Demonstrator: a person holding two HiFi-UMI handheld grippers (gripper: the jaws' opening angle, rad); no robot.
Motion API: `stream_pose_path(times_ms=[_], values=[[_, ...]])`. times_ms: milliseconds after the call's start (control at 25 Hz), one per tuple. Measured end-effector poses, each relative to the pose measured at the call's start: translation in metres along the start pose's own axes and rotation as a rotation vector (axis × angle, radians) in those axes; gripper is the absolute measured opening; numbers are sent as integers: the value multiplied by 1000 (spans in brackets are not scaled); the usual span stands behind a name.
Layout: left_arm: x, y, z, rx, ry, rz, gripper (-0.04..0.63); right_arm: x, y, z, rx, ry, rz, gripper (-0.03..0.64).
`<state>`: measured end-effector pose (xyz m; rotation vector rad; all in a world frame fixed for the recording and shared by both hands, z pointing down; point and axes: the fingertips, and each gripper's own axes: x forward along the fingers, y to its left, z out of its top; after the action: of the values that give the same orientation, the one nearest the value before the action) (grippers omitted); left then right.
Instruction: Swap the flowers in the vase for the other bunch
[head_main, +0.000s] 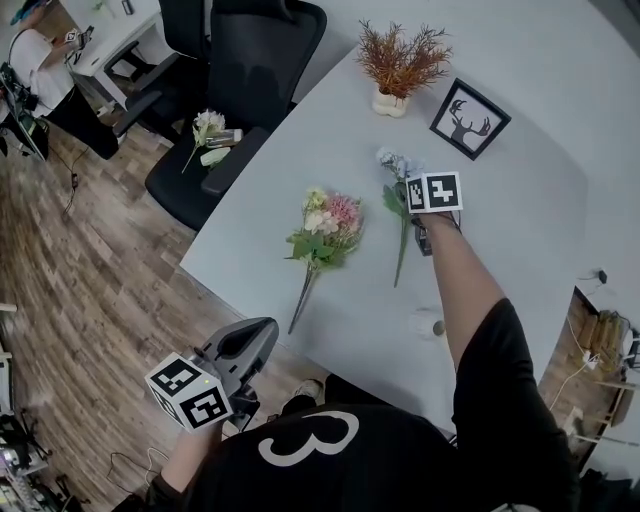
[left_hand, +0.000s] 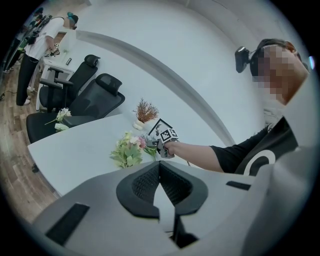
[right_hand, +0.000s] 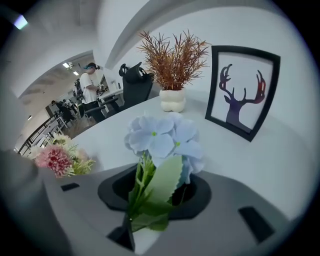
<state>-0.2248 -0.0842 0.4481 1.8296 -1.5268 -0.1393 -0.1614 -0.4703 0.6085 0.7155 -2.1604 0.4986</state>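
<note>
White table (head_main: 530, 230): right gripper (right_hand: 152, 197) clamps the blue flowers (right_hand: 162, 137) beside the pink bunch (head_main: 325, 225). The left gripper (left_hand: 159, 167) is closed and empty, and the shirt (head_main: 400, 460) reads "3".

A framed deer picture (head_main: 469, 118) stands propped on the white table (head_main: 520, 230). Just left of the frame in the head view sits a white pot of rust-coloured dried sprigs (head_main: 403, 65) — close beside it, not touching. Farther left of the frame, past the table's edge, a black office chair (head_main: 245, 75) carries a pale loose sprig (head_main: 205, 135) by its armrest. Beyond lies wood-plank floor (head_main: 90, 300), and — farthest from the frame — a person in a white top (left_hand: 37, 45) stands at a white desk (head_main: 120, 35).
</note>
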Motion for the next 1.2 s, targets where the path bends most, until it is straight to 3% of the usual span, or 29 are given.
stream_pose_path(times_ms=[160, 400, 720, 1200], values=[[2, -4, -1, 3, 11, -20, 11, -21, -1, 2, 3, -50, 9, 134], [2, -15, 5, 37, 11, -67, 11, -85, -3, 26, -19, -231, -31, 94], [-2, -42, 1, 92, 22, -165, 11, -194, 10, 47, -44, -469, -52, 82], [1, -99, -7, 184, 41, -328, 11, -373, 47, 38, -71, -839, -84, 60]])
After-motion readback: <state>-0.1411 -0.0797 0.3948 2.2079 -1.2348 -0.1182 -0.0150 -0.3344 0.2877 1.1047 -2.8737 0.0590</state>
